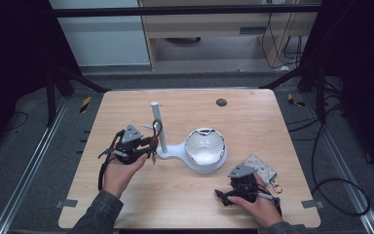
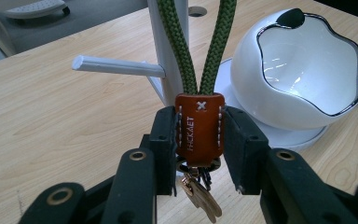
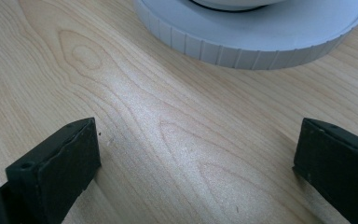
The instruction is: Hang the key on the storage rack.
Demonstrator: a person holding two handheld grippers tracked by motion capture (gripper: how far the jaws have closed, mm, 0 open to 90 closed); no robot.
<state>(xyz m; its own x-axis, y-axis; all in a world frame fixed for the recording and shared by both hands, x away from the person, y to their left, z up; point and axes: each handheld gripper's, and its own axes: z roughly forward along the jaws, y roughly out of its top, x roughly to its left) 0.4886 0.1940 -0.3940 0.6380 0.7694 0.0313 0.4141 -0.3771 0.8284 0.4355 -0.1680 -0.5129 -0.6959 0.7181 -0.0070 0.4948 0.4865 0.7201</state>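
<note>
My left gripper (image 2: 199,128) is shut on a brown leather key fob (image 2: 199,127) with a green cord loop (image 2: 196,44) rising from it and brass keys (image 2: 200,196) hanging below. The loop runs up beside the white stand's post (image 2: 168,51), near its side peg (image 2: 116,66). In the high view the left gripper (image 1: 148,144) sits just left of the post (image 1: 158,127). The white bowl (image 1: 204,147) rests on the stand's base (image 3: 256,37). My right gripper (image 3: 196,163) stands open above bare wood near the base; in the high view the right gripper (image 1: 222,196) is at the front right.
A grey pouch with a metal clasp (image 1: 263,169) lies on the table behind the right hand. A dark round grommet (image 1: 221,102) sits near the table's far edge. Cables trail on the floor to the right.
</note>
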